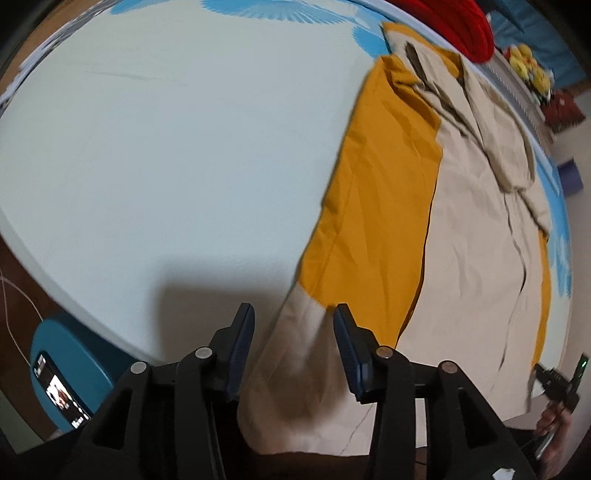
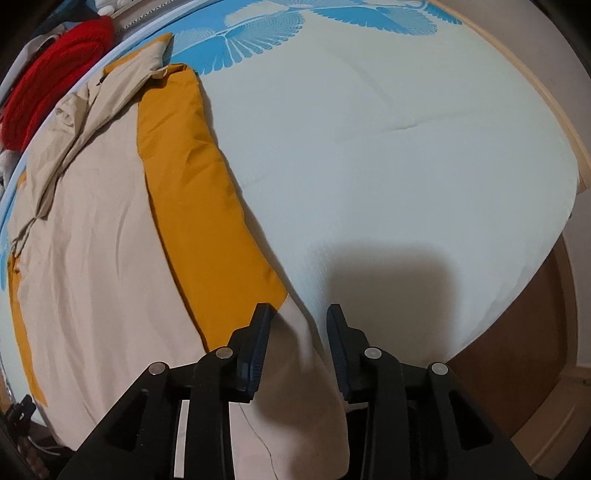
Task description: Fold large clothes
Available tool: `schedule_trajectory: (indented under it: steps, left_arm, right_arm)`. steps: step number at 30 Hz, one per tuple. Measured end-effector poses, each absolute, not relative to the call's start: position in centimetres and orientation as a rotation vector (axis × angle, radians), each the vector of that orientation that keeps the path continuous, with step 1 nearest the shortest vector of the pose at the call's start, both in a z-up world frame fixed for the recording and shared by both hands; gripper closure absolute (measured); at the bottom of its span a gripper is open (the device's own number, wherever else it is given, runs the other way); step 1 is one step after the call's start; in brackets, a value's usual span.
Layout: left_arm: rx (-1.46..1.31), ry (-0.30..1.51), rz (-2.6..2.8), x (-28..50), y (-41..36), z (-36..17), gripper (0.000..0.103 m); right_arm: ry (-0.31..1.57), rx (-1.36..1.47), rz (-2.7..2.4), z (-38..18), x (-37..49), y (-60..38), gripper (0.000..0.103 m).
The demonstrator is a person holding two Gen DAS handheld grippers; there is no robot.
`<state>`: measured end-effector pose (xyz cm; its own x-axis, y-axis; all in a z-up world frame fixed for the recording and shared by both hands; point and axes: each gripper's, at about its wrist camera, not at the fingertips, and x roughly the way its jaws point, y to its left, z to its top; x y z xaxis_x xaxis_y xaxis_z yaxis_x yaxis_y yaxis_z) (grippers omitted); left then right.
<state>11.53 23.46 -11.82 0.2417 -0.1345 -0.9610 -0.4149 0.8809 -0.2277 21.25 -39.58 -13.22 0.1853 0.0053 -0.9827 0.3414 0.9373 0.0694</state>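
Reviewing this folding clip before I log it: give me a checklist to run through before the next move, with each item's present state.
1. Left gripper released: ok, fingers apart, beige cloth between them, not pinched.
2. Right gripper released: ok, fingers apart over the cloth's edge.
3. Garment lies flat on the bed: ok, some creases.
4. Mustard strip folded evenly: cannot tell.
5. Near hem fully on the bed: cannot tell, hidden behind the grippers.
6. Red knit clear of garment: ok.
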Motion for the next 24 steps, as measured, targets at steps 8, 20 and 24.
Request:
schedule_trajectory:
  steps: [8,20,24]
  left_arm:
    - [-0.413,1.355,0.229,12.1,22.5,-13.5,0.06]
    - [-0.25,1.317,0.144,11.7,19.2,-12.0,0.099]
    - [-0.258,1.262,0.114,10.8,19.0,-9.8,0.1]
  right_arm:
    - [1.42,0.215,-0.219,-15.1,22.0,-37.3,0.069]
    - [1.363,0.115,-0.133,-13.4,21.1,-33.7,0.098]
    - [1.284,0.161,-0.12,-10.7,20.3,-33.6,0.1]
